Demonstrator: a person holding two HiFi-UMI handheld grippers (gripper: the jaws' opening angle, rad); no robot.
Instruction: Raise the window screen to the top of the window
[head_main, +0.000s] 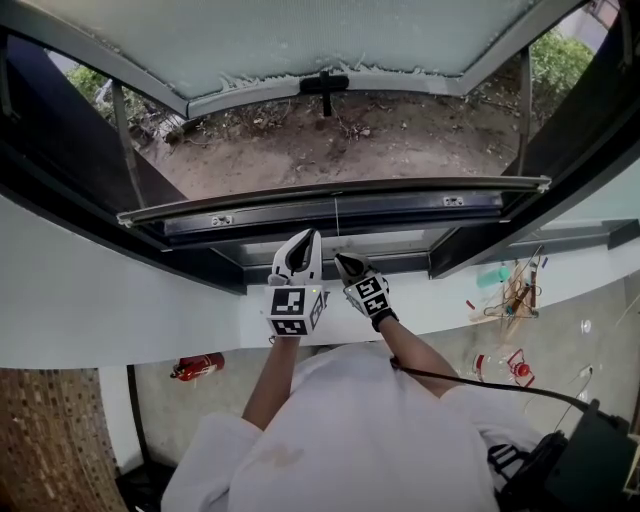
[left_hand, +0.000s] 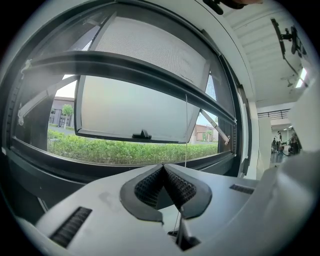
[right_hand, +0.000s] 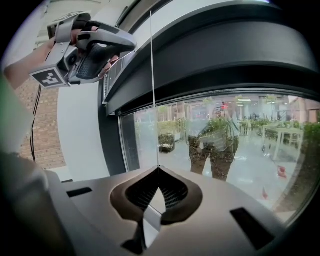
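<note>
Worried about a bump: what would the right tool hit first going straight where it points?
Probably the glass pane straight ahead of the right tool, which is shut on the thin cord; how close it is, I can't tell.

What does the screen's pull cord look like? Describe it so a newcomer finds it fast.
Within the dark window frame, find the dark horizontal screen bar across the opening. From its middle a thin pale cord drops straight to the right gripper's tongs, shut on it. Unlike the thick dark frame parts around it, it is one hair-thin vertical line.
</note>
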